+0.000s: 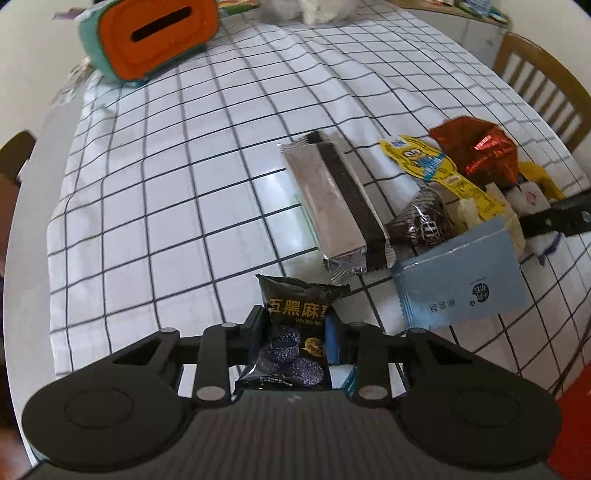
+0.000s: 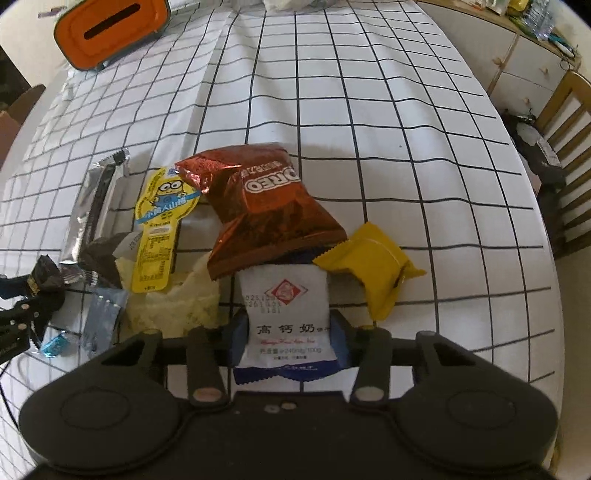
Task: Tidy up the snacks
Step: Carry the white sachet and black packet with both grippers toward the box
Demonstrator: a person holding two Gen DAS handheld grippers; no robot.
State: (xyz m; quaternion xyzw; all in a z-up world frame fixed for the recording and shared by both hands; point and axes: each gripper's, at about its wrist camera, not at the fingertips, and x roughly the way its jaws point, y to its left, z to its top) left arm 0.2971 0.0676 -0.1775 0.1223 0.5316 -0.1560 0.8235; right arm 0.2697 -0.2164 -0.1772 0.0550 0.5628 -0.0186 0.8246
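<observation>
Here, left wrist view only: left gripper jaws clamped on black sesame snack packet, low over counter; light blue sachet and silver bar wrapper just beside. Right wrist view only: right gripper jaws clamped on white milk-tablet packet, its top under red Oreo bag; yellow packet touching at right. Counter under white black-grid cloth; orange slotted box at far edge; wooden chair at right.

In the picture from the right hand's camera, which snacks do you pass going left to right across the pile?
Silver bar wrapper → yellow cartoon packet → red Oreo bag → plain yellow packet.
</observation>
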